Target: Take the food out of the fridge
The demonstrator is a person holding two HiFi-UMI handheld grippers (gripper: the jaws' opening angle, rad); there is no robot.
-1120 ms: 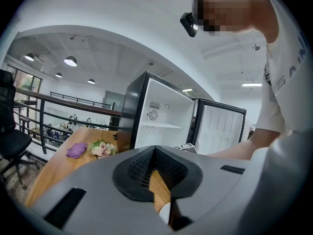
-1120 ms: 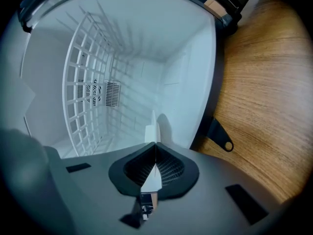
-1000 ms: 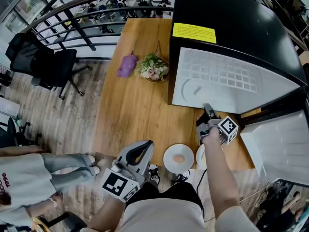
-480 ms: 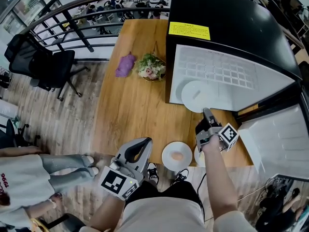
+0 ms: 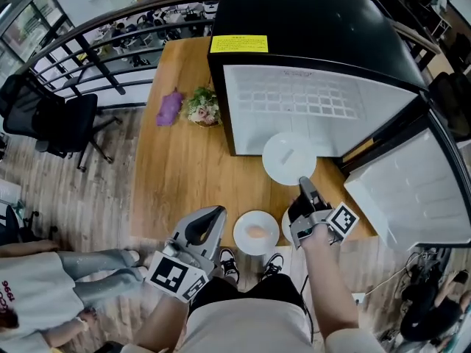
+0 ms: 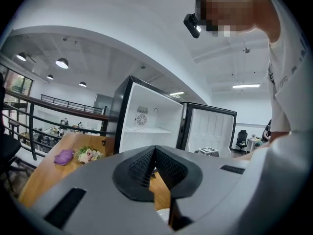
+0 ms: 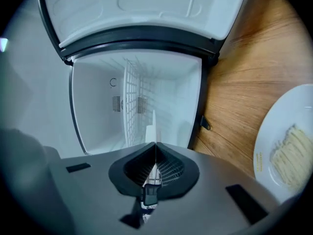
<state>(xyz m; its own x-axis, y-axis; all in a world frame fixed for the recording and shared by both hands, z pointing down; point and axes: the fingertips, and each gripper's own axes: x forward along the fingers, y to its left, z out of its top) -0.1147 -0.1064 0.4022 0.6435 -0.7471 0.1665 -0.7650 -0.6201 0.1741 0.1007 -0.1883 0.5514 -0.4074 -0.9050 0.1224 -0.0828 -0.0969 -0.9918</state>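
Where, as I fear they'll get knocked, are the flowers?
In the head view the flowers sit at the table's far end, between a purple item on their left and the fridge on their right.

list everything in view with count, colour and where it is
fridge: 1, black outside, white inside, on the table, door open at right
label: 1, yellow, on the fridge's black side
table: 1, wooden, under the fridge
held plate: 1, white, at the fridge's mouth
plate with orange food: 1, white, table's near edge
plate with pale food: 1, white, beside it, partly behind the right gripper
flowers: 1 bunch, pale and green, left of the fridge
purple thing: 1, beside the flowers
office chair: 1, black, on the floor at left
bystander's legs: grey, lower left
left gripper: grey, shut, empty
right gripper: grey, shut on the held plate's rim
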